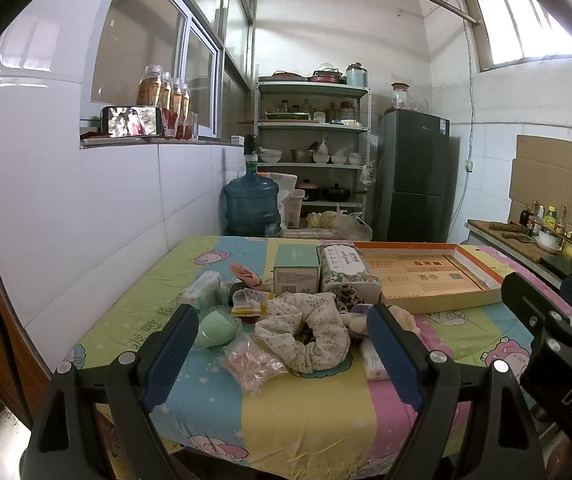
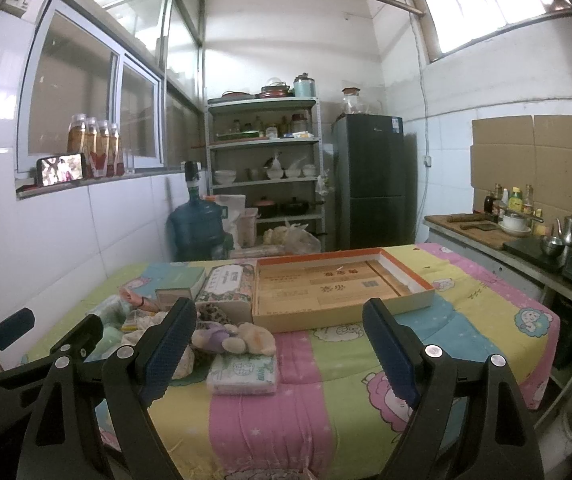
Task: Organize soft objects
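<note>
Claws both gape, holding nothing: my left claw (image 1: 282, 344) frames the floral scrunchie (image 1: 306, 332) on the quilted surface (image 1: 306, 412); only my right claw (image 2: 280, 344) shows the tissue pack (image 2: 244, 374) and plush toy (image 2: 234, 338) clearly.

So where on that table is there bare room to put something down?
The cloth right of the orange-rimmed tray is bare, as is the near strip in front of the tissue pack. The left side is crowded around the floral scrunchie and green sponge.
</note>
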### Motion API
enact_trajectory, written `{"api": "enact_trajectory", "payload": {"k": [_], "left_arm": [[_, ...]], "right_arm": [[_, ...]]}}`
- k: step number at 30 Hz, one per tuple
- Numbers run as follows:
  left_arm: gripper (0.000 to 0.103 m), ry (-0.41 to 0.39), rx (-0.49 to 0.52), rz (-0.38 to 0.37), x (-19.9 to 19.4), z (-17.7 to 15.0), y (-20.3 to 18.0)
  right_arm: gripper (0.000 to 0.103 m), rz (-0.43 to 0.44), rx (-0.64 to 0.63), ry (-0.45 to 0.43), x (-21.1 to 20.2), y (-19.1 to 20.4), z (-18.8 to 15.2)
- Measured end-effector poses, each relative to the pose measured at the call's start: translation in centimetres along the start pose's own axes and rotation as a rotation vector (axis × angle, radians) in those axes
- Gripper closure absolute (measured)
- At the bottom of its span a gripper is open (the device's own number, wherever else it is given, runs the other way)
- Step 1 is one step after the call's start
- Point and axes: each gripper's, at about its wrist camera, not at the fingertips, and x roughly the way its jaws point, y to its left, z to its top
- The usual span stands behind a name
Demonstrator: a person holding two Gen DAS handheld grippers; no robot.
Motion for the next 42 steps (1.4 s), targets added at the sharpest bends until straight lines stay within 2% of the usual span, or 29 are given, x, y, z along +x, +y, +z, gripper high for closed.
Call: {"api": "enact_trajectory", "payload": {"k": [27, 34, 42], "left_arm": [[0.016, 0.0, -0.032, 0.01, -0.1, 0.0, 1.4], [0.016, -0.004, -0.085, 0.075, 0.9, -0.5, 4.9], [0.016, 0.042, -0.14, 0.07, 3.2, -1.7, 9.0]], "right_arm": [[0.016, 0.02, 0.0, 0.003, -0.3, 0.5, -0.3], [0.017, 0.144, -0.002, 0.066, 1.8, 0.2, -0.9], [0.017, 0.28, -0.083, 0.115, 4.3, 2.7, -2.4]]}}
